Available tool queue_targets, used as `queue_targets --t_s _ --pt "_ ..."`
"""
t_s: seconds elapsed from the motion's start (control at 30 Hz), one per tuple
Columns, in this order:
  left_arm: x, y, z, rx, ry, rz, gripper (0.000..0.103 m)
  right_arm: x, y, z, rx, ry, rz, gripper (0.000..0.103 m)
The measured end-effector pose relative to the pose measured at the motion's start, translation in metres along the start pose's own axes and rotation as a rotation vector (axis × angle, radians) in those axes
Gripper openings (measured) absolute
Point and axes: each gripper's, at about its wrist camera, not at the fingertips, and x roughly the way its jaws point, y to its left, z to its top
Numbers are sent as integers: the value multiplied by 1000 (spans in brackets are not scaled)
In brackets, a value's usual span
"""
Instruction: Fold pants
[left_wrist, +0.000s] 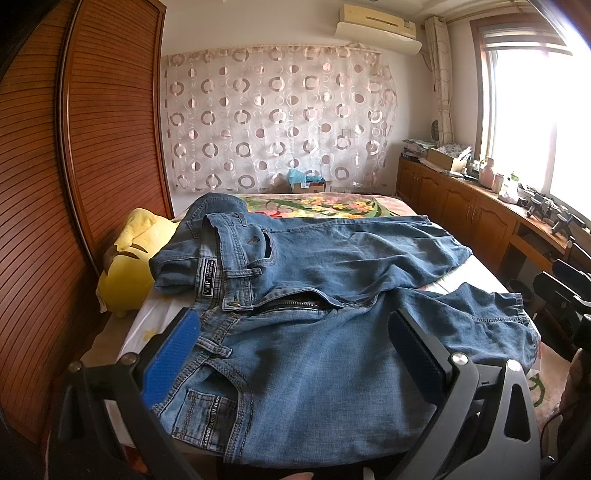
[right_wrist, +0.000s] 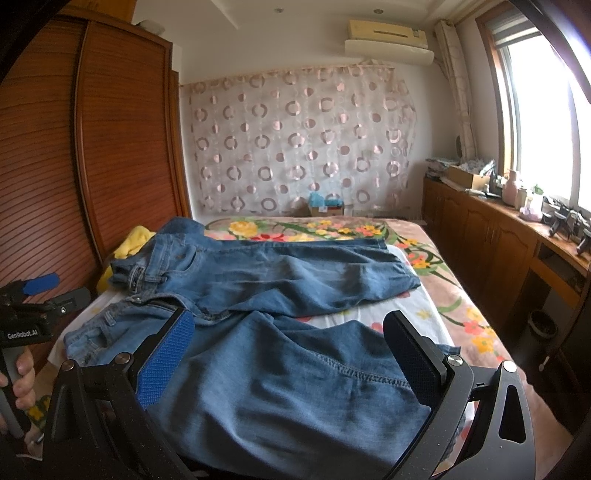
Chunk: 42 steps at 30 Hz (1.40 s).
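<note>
Here your jeans (left_wrist: 314, 295) lie spread on the bed (right_wrist: 443, 295), waistband toward the wooden wardrobe (left_wrist: 74, 147) on the left, both legs running rightward toward the window side, the fly open. The legs splay apart, the far one lying against the floral blanket (right_wrist: 295, 227). Your left gripper (left_wrist: 295, 354) hovers over the waist end, fingers wide and holding nothing. Your right gripper (right_wrist: 288, 354) hovers over the near leg, fingers likewise wide and empty. A yellow plush toy (left_wrist: 129, 266) sits beside the waistband.

Left gripper (left_wrist: 295, 354) jaws wide apart, holding nothing; right gripper (right_wrist: 291, 354) same; a hand (right_wrist: 20, 380) grips the left handle.
</note>
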Motion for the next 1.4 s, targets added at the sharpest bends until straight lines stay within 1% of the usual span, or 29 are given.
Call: queue_targets --t_s 0.47,0.5,0.57,0.63,0.77,0.87,1.07,1.23,1.3,1.33,1.37,1.4 --pt "2 -1 -2 1 0 0 103 -3 1 1 0 -1 2 103" --pt "-1 5 6 1 4 -1 103 -2 1 1 -4 5 3 103" --pt "-1 4 10 2 19 -3 103 -9 -5 9 -6 11 0 103" --pt "0 6 10 1 25 -3 103 -8 -10 10 3 23 -1 103" --pt "10 18 7 -17 72 -10 103 -5 -21 7 -2 43 -14 103" --pt "16 20 -1 -21 82 -7 103 -1 -34 2 3 62 -30 103" --pt "29 26 -14 -24 100 3 103 2 -66 -17 10 94 -66 102" --pt "43 28 -27 -26 133 -2 103 2 -101 -33 33 148 -113 100" --pt "44 26 -29 -21 139 -2 103 5 -114 -43 32 182 -131 96" --pt "46 25 -30 -17 146 -2 103 6 -118 -49 31 202 -136 91" --pt "48 25 -31 -15 152 -3 103 8 -122 -54 33 220 -139 88" --pt "49 25 -32 -16 156 -3 103 10 -128 -60 40 243 -139 87"
